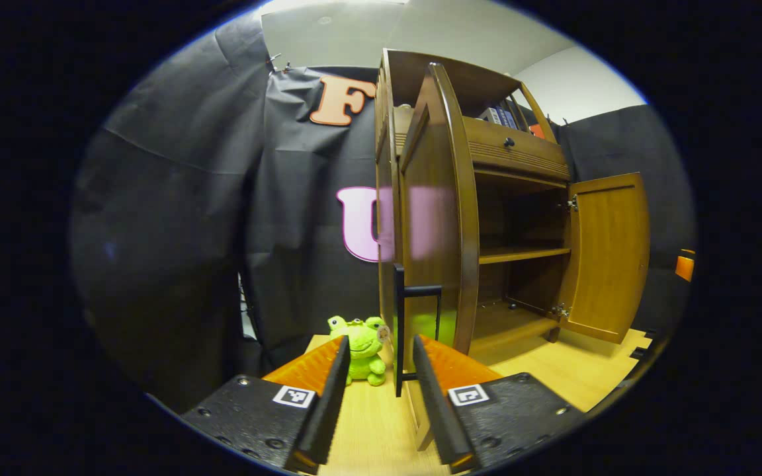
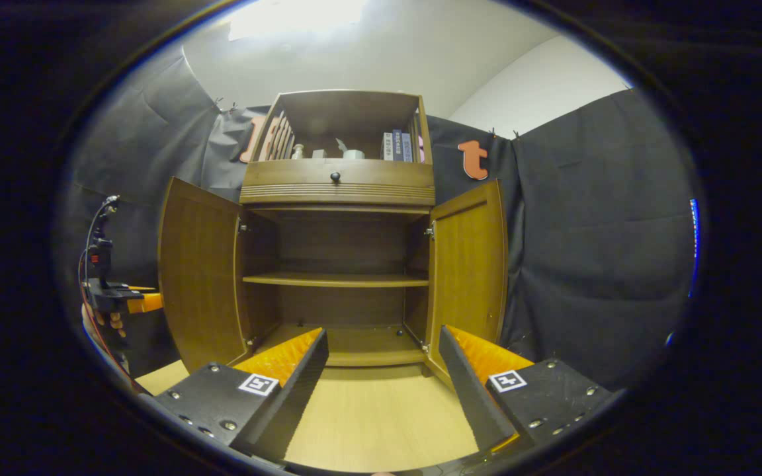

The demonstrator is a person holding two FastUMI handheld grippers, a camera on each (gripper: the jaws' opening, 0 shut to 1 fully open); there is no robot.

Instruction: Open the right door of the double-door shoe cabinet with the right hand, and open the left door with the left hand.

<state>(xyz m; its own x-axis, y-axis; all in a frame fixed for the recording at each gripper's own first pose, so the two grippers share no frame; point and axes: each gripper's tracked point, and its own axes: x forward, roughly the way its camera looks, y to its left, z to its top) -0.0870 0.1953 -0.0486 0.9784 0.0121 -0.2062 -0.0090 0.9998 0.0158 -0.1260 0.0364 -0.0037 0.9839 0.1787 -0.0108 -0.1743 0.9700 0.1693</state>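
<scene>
The brown wooden shoe cabinet (image 2: 338,264) stands at the far side of the pale surface (image 2: 381,416), both doors swung wide. The right door (image 2: 467,264) and left door (image 2: 199,274) flank a bare inner shelf (image 2: 335,280). The left tongs (image 1: 381,370) are spread apart, released, with the left door's dark bar handle (image 1: 399,330) between the fingers and not pinched. A green plush frog (image 1: 361,349) sits just beyond. The right tongs (image 2: 381,360) hang open before the cabinet, holding nothing.
</scene>
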